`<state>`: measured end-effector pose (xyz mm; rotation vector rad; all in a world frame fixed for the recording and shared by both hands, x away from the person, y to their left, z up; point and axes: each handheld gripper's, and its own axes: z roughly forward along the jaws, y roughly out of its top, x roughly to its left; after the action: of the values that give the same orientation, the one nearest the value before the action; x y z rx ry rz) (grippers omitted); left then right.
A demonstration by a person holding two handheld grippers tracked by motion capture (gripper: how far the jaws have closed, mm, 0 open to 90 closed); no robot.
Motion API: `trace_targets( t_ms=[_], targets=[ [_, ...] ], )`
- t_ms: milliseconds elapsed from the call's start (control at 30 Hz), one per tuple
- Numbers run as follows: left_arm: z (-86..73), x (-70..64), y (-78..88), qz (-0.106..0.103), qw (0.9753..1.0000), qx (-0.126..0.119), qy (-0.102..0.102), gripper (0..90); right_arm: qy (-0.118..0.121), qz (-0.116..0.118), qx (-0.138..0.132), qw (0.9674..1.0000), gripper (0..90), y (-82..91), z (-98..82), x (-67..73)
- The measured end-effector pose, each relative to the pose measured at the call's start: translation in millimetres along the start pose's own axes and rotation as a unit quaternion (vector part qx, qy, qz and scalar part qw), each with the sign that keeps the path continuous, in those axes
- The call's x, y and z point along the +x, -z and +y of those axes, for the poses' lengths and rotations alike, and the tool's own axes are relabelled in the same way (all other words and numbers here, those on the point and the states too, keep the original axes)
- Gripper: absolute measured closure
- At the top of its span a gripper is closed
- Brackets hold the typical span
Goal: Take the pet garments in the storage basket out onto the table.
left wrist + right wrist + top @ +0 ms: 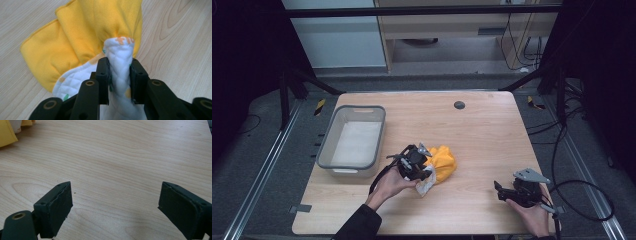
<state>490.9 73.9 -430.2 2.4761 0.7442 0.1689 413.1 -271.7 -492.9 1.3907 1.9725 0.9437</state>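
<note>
A bunched yellow cloth point(443, 161) with a white quilted underside lies near the middle of the table. My left gripper point(422, 172) is shut on a fold of it. In the left gripper view the white quilted fold point(119, 67) stands pinched between the two black jaws of the left gripper point(119, 80), with the yellow side point(82, 32) spread beyond. My right gripper point(501, 191) rests near the table's front right corner, apart from the cloth. Its jaws are wide apart over bare wood in the right gripper view, right gripper point(115, 203). A corner of the cloth point(6, 132) shows at top left.
A grey plastic bin point(329, 145) stands at the table's left side, close to the left hand. A small dark round cap point(459, 105) sits in the tabletop at the back. Cables point(582, 200) trail off the right edge. Bare wood lies between the two grippers.
</note>
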Motion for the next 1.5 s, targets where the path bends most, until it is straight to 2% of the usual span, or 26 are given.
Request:
trace_targets(
  t_ms=[367,567,767,1000,1133,1367,1500],
  targets=[
    [-2.1,-1.6,-1.0,0.006,0.9999,-0.007,-0.005,56.3,0.001,-0.001,0.0,1.0,11.6,-0.3,-0.5,-0.3],
    [-2.7,-2.1,5.1,0.001,0.9995,-0.031,-0.002,46.5,-0.001,0.0,0.0,1.0,11.6,-0.2,-0.5,-0.4],
    [-5.7,-3.8,12.0,0.007,0.9984,-0.056,-0.003,37.2,-0.002,-0.001,0.001,1.0,11.5,-0.2,-0.7,-0.6],
    [-13.6,-2.6,21.7,0.021,0.9951,-0.095,-0.013,30.9,-0.002,0.0,-0.001,1.0,11.4,-0.3,-1.1,-1.0],
    [-19.3,-1.9,27.2,0.029,0.9939,-0.105,-0.014,27.5,-0.002,0.0,-0.001,1.0,11.3,-0.3,-1.1,-1.0],
    [-34.3,-0.2,35.7,0.041,0.9906,-0.131,0.0,24.6,-0.002,-0.001,-0.002,1.0,11.0,-0.2,-1.4,-0.9],
    [-46.0,2.1,39.1,0.046,0.9887,-0.142,0.015,23.7,-0.001,-0.001,-0.002,1.0,11.0,-0.2,-1.5,-0.8]
  ],
)
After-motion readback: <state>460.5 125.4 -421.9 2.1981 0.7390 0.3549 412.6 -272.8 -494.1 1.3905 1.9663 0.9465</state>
